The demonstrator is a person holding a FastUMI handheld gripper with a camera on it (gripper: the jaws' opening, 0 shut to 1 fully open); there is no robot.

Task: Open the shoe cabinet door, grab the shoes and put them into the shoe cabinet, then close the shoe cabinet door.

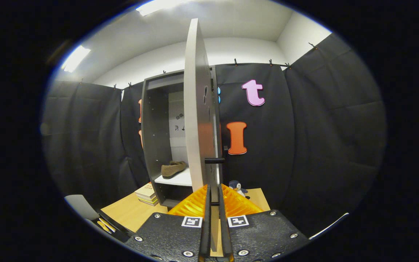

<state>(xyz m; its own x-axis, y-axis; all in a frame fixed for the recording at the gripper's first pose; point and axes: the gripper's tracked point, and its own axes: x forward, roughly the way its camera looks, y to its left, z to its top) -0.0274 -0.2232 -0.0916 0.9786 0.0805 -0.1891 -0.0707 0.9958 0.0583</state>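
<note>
In the gripper view, the gripper points at the shoe cabinet, which stands upright on a wooden tabletop in front of the black cloth wall. The cabinet door is swung wide open and is seen nearly edge-on, rising as a tall pale slab straight ahead of the fingers. The two fingers are drawn close together, leaving a narrow slot, and the door's lower edge sits in that slot; both seem to press on the door's faces, though the contact itself is hard to make out from this angle. A short dark handle sticks out from the door's right face, just above the fingertips.

Left of the door the cabinet's dark interior is exposed. One brown shoe lies on its side on the white shelf inside, toe toward the cabinet's left wall, with an open compartment below the shelf. A small stack of books rests on the tabletop, touching or just beside the cabinet's lower left corner. To the right of the fingers, beyond them on the tabletop, stands a small penguin toy. A pale chair back shows near the tabletop's left corner.
</note>
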